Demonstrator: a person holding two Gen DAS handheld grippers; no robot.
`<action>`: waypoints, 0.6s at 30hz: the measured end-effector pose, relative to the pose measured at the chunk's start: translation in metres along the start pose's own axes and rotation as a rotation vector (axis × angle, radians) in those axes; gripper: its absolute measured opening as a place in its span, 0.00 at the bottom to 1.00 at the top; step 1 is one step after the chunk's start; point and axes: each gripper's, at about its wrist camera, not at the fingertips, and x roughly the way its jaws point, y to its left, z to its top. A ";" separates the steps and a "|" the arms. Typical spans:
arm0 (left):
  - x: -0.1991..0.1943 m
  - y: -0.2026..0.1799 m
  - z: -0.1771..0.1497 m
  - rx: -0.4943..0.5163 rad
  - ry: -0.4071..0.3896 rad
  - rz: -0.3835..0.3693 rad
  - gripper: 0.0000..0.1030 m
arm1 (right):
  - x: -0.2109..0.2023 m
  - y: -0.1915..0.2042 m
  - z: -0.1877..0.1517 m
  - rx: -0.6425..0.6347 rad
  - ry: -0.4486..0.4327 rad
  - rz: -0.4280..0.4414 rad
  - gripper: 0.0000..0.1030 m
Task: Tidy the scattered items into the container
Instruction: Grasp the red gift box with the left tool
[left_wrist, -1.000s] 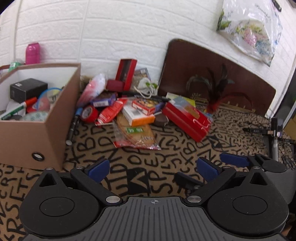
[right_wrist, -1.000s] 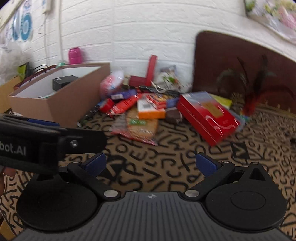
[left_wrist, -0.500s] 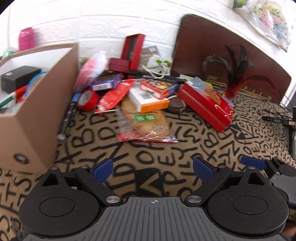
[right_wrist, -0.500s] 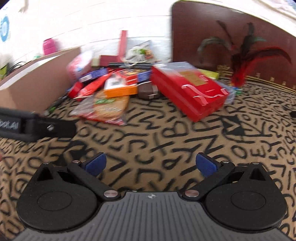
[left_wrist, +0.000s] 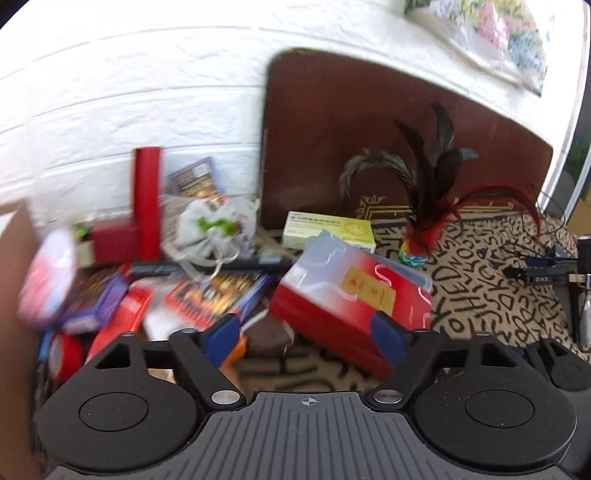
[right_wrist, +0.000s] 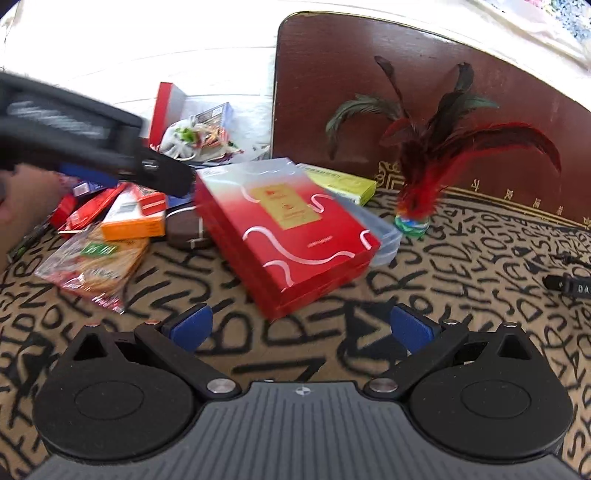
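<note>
- Left wrist view. The left gripper (left_wrist: 308, 332) hangs low over the pile, its jaws closing from wide, with nothing pressed between the pads. In the gap sit a dark brown packet (left_wrist: 267, 334) and the near corner of the big red box (left_wrist: 347, 306); neither looks gripped.
- Ahead and left of the fingers: a colourful snack box (left_wrist: 218, 293), an orange-edged carton (left_wrist: 236, 349), a roll of red tape (left_wrist: 66, 354). All blurred.
- The container, a cardboard box (left_wrist: 14, 295), shows only as a brown wall at the far left, close beside the pile.
- Straight beyond the red box: a yellow-green carton (left_wrist: 328, 230), then a feather shuttlecock (left_wrist: 415, 251) on the lettered cloth (left_wrist: 498, 295).
- Right wrist view. The right gripper (right_wrist: 301, 328) is spread wide and empty, over bare cloth, just short of the red box (right_wrist: 284, 229).
- To its left, the left gripper (right_wrist: 162, 171) reaches across above the pile, with a hand (right_wrist: 22, 206) at the frame edge. A biscuit bag (right_wrist: 96, 262) lies front-left, nearest the cloth edge of the heap.
- Step in hand, as I read it: picking the next item.
- To do it well: settle on one item before the jaws finish closing. The brown packet is small and central; the box corner would slip. Come down square, pads on opposite flat sides.
- The red box is broad; the right tool may need its narrow edge, or both tools.
</note>
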 end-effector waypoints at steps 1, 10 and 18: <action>0.007 -0.001 0.004 -0.005 0.000 -0.004 0.83 | 0.003 -0.002 0.001 -0.001 -0.005 0.009 0.99; 0.062 -0.003 0.017 0.044 0.016 -0.044 0.85 | 0.034 -0.011 0.014 -0.020 -0.007 0.046 0.92; 0.058 -0.013 0.016 0.086 0.040 -0.054 0.59 | 0.040 -0.007 0.016 0.002 0.031 0.064 0.75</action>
